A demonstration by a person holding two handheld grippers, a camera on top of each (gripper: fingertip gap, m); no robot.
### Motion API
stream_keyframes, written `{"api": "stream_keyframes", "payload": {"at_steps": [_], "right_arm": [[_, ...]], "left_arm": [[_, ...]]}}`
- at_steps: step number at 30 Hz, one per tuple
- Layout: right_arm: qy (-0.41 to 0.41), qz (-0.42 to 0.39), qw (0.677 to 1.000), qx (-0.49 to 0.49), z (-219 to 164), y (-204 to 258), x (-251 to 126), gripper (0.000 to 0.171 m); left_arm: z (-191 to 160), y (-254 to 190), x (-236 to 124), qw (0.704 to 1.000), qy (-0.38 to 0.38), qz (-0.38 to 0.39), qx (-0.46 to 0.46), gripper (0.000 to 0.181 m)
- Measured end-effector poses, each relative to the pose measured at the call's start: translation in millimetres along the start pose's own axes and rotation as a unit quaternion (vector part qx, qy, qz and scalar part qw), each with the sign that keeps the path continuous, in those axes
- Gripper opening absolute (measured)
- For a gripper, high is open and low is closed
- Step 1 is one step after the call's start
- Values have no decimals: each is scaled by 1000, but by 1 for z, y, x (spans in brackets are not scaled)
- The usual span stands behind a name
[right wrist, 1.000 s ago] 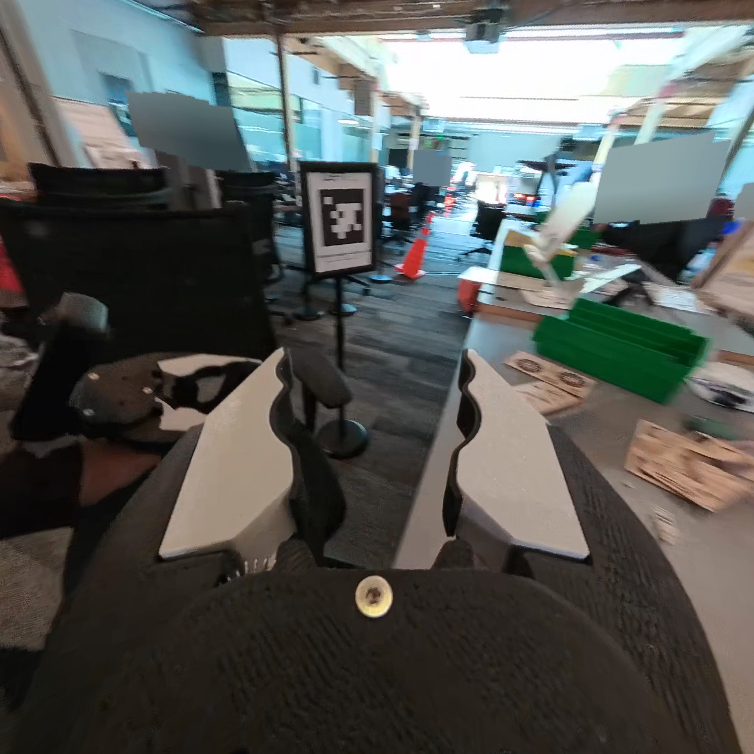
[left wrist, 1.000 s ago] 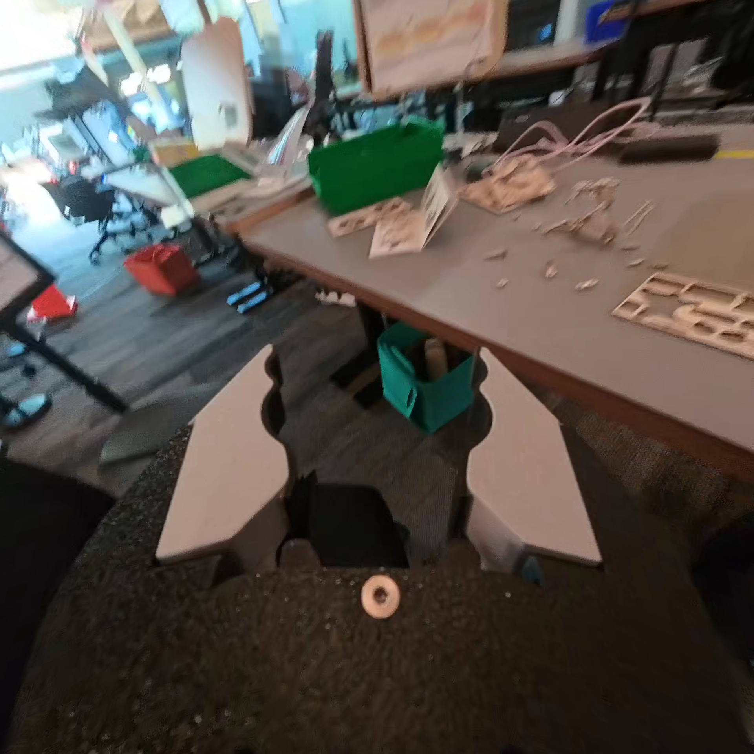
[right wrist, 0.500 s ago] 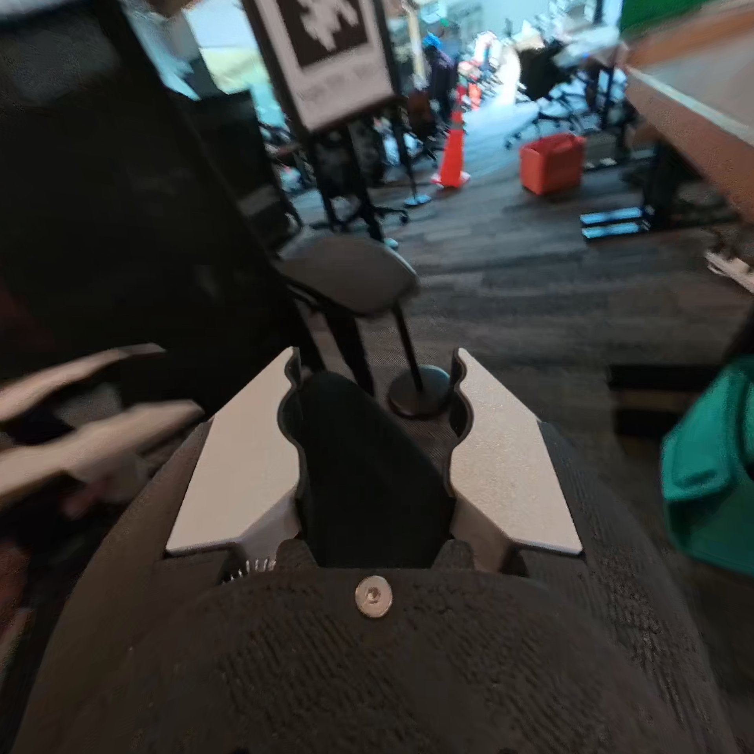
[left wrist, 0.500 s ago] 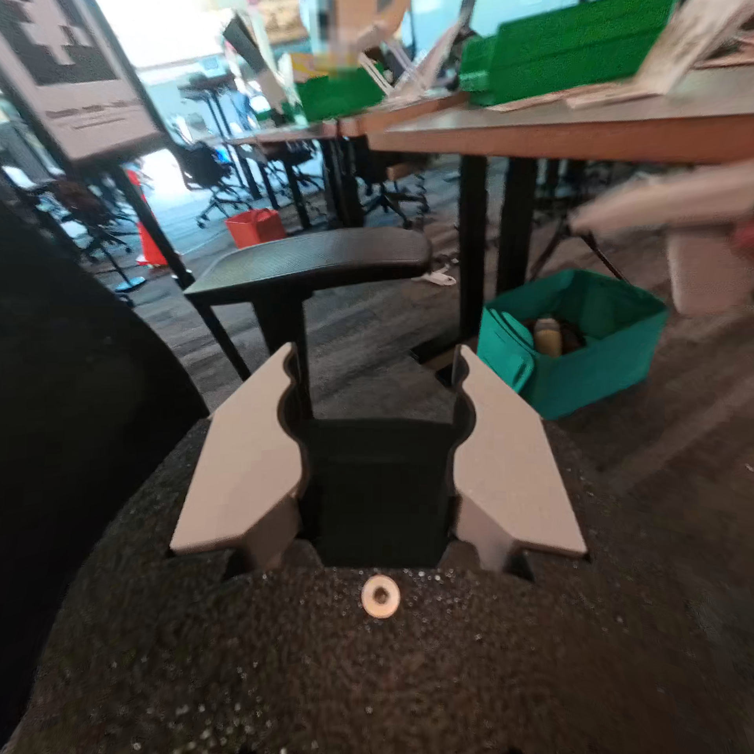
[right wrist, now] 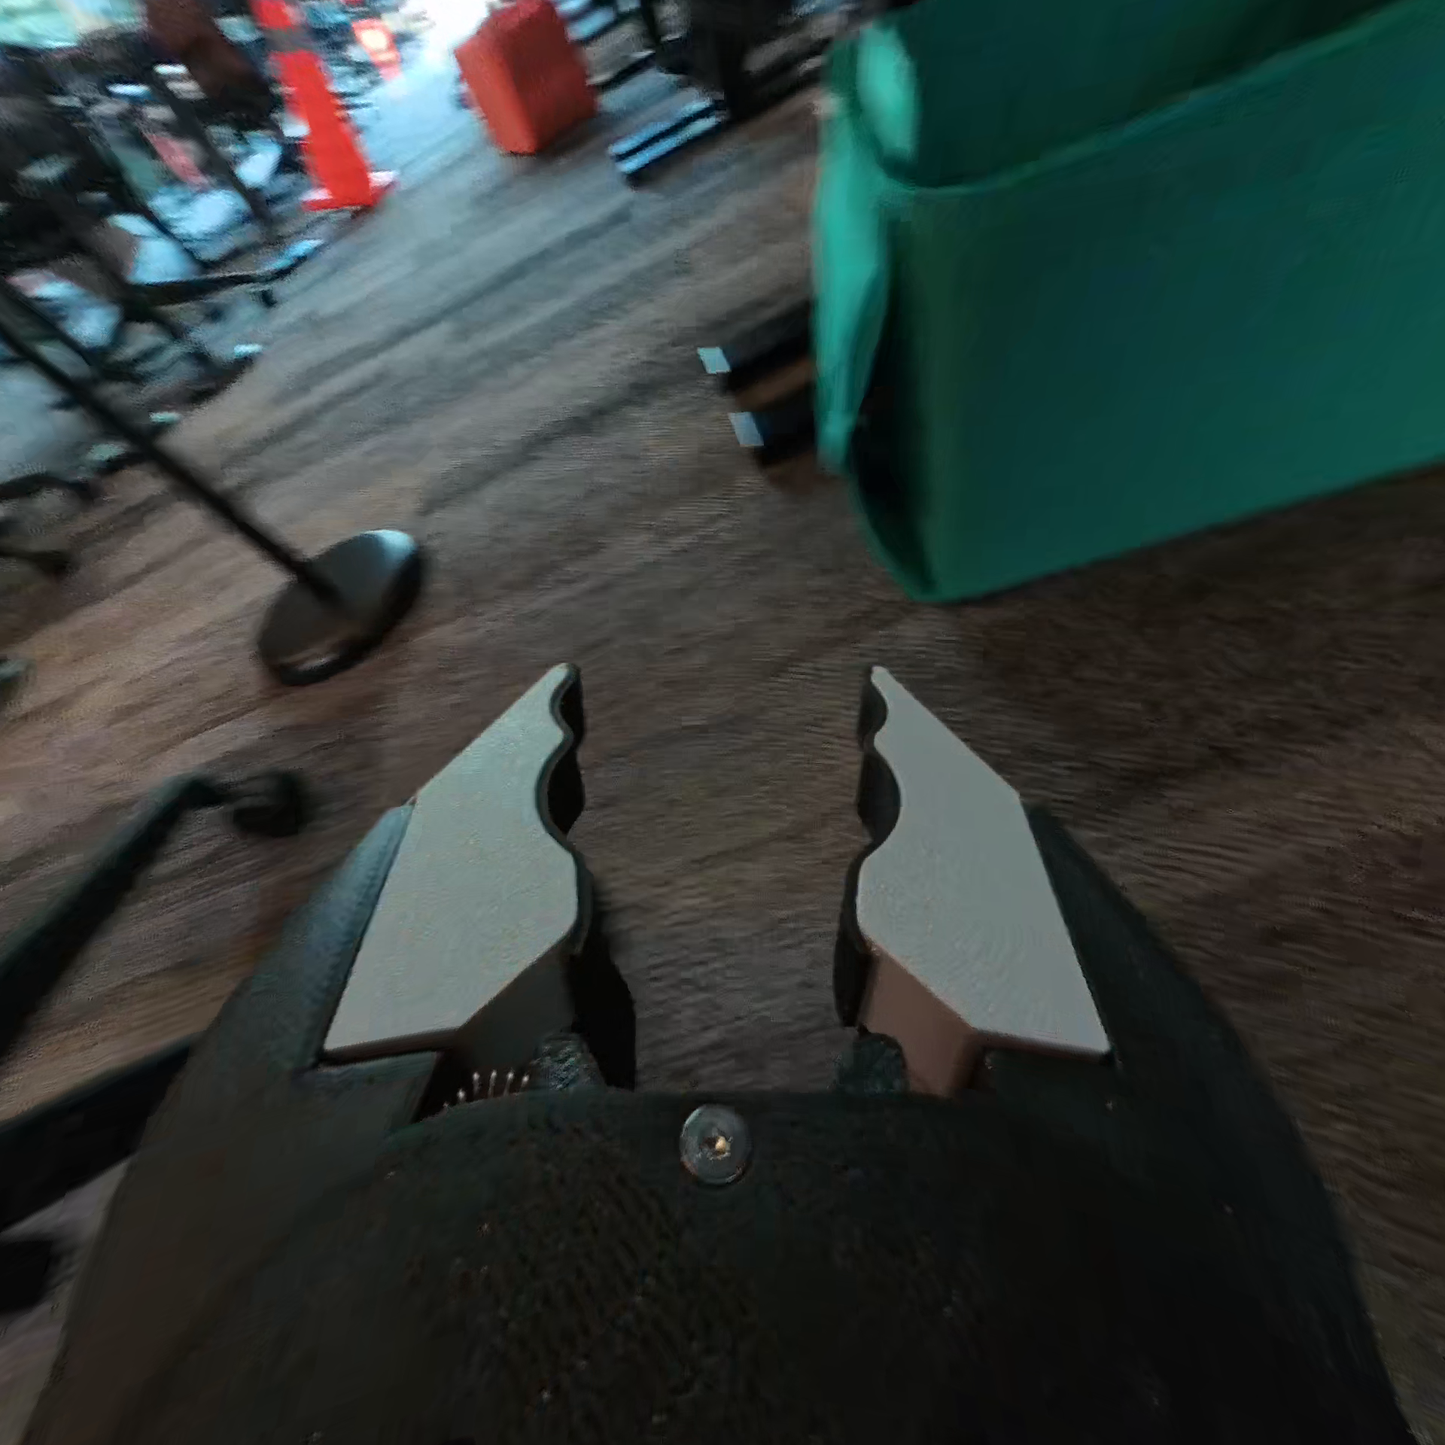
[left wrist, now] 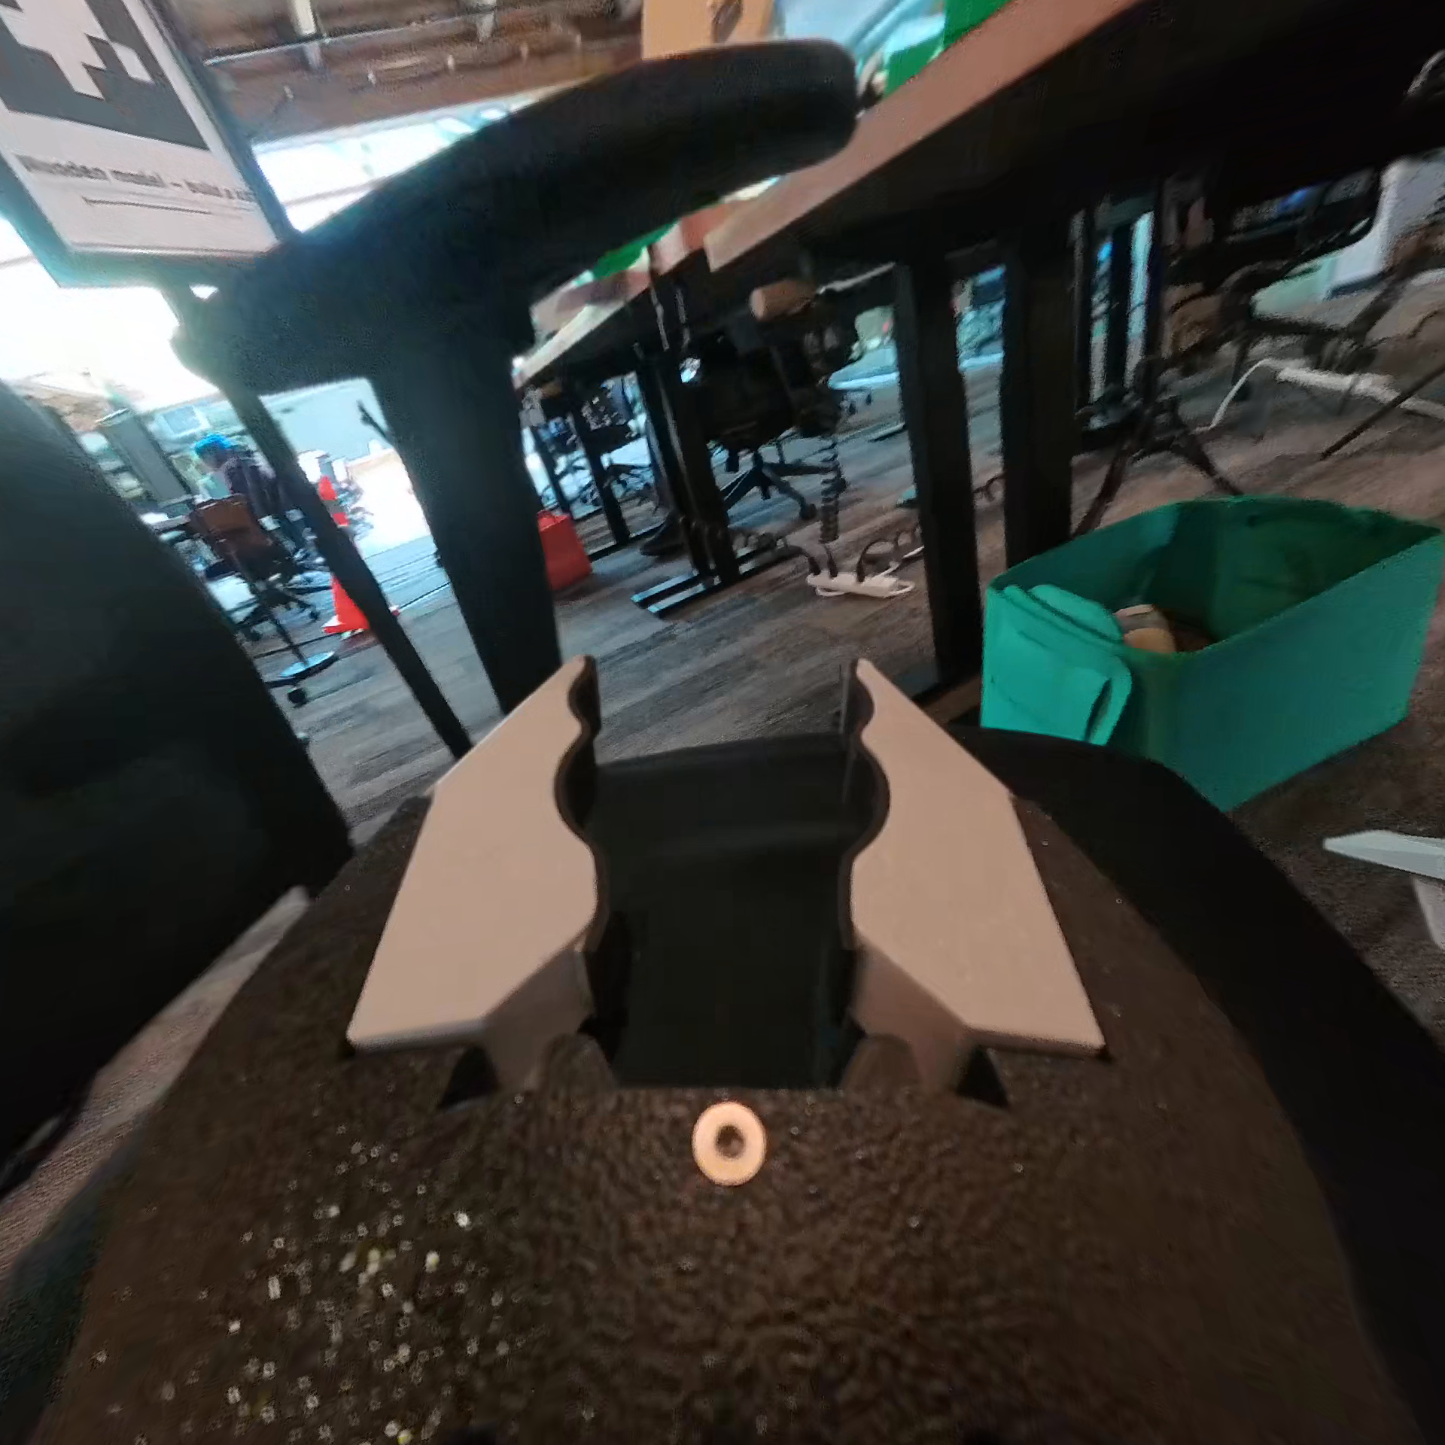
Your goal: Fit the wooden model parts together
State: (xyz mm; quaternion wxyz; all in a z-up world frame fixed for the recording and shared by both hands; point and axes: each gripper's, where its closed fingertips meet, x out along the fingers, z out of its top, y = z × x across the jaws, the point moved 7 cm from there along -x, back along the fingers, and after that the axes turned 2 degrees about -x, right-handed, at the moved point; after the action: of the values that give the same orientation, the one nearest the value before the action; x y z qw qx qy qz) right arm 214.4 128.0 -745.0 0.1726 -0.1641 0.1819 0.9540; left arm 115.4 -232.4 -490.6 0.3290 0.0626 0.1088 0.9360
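No wooden model parts show in either view. My left gripper is open and empty, held low beside a black office chair, level with its armrest. A dark surface fills the gap behind its fingers; I cannot tell what it is. The work table shows only as its brown edge, seen from below. My right gripper is open and empty and points down at the brown carpet. A grey fingertip pokes in at the right edge of the left wrist view.
A teal fabric bin stands on the floor by the black table legs; it also shows in the right wrist view. A sign stands on a pole with a round base. An orange cone and a red box are farther off.
Both grippers have dropped from table height to near the floor. The table top with the wooden parts has left the left wrist view. Both stay open and empty.
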Motion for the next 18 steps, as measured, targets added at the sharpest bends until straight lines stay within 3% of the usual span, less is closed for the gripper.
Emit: {"api": "stream_keyframes", "payload": {"at_steps": [1, 5, 9, 13, 18], "right_arm": [[2, -36, 999, -15, -12, -34, 8, 65], [139, -151, 974, -94, -54, -191, 18, 61], [154, -220, 960, -85, -64, -315, -6, 51], [173, -201, 960, -95, -75, -395, -13, 42], [264, -129, 956, -29, -100, -448, 0, 41]], "left_arm": [[-6, -6, -2, 1000, -13, -10, -10, 60], [5, -12, -4, 998, -55, -18, 15, 52], [-3, -31, 3, 997, -20, -74, 20, 65], [-3, -38, 0, 996, -21, -85, 24, 66], [-8, -31, 0, 996, -7, -87, -15, 67]]}}
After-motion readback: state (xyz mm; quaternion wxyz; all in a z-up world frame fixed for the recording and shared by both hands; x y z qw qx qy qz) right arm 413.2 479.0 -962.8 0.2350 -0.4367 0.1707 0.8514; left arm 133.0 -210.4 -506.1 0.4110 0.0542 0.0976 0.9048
